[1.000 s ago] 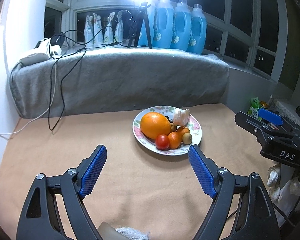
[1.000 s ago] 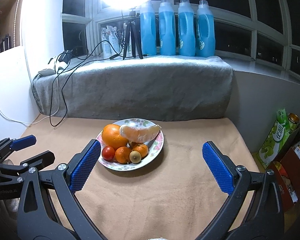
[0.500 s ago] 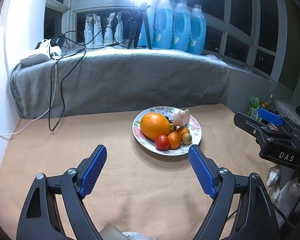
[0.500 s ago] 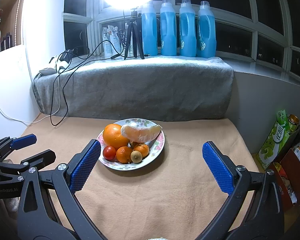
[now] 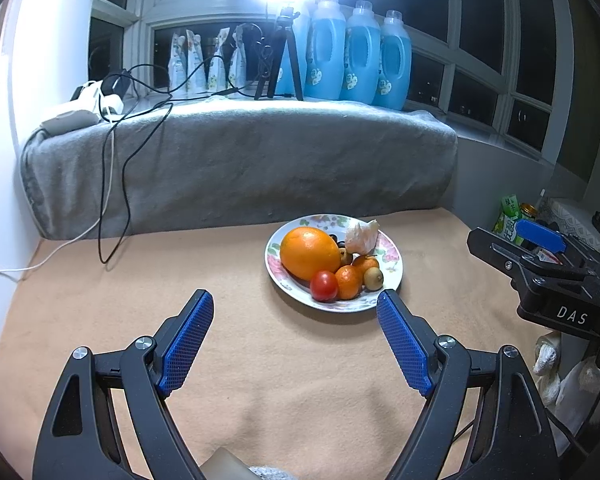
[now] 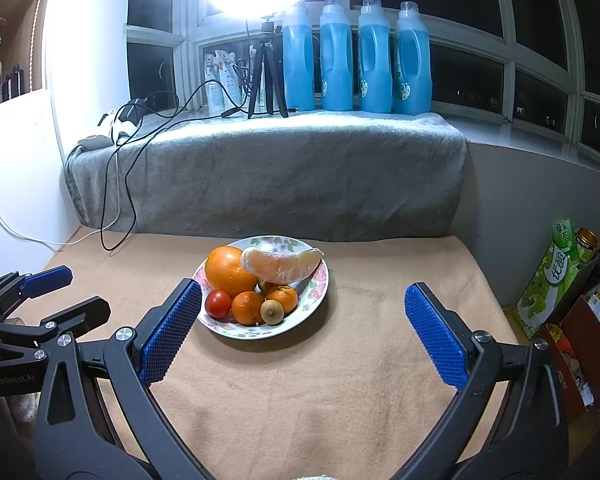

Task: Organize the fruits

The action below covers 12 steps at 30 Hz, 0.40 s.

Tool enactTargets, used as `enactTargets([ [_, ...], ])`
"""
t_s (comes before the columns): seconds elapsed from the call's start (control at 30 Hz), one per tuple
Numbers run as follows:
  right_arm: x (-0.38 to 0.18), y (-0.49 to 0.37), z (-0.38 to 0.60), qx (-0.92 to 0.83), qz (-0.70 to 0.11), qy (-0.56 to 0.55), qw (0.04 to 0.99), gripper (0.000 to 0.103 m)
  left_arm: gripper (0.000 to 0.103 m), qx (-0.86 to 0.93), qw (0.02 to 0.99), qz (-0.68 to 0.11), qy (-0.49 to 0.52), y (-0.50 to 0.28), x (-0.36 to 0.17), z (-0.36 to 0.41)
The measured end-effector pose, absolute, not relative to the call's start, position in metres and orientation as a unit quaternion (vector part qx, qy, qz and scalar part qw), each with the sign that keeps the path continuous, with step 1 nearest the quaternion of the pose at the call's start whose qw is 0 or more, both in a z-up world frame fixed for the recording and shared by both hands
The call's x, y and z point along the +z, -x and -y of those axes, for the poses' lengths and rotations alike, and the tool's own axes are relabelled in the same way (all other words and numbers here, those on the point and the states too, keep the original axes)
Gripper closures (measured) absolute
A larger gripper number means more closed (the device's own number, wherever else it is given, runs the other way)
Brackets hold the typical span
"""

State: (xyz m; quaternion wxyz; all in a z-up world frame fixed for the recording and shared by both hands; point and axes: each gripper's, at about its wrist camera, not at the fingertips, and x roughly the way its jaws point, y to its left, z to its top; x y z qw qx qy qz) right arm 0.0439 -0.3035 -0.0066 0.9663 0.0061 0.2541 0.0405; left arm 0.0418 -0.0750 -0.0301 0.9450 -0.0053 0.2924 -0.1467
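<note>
A flowered plate sits on the tan cloth and holds a big orange, a peeled pomelo wedge, a red tomato, two small mandarins and a brown kiwi-like fruit. My left gripper hovers open just short of the plate, empty. My right gripper is open too, its left pad beside the plate's near rim, nothing between its fingers.
A grey blanket-covered ledge rises behind the cloth, with several blue detergent bottles, a tripod ring light and trailing cables. Boxes and a green drink carton stand off the right edge. A white wall is at left.
</note>
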Motion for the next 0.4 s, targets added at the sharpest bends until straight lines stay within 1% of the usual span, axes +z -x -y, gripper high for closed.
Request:
enactTargets([
  [0.4,-0.0072,-0.0430,0.3033,0.040,-0.255,-0.006,0.966,0.000,0.019,-0.153,0.947,-0.284,0.001,-0.0404,-0.0286,0.0756],
])
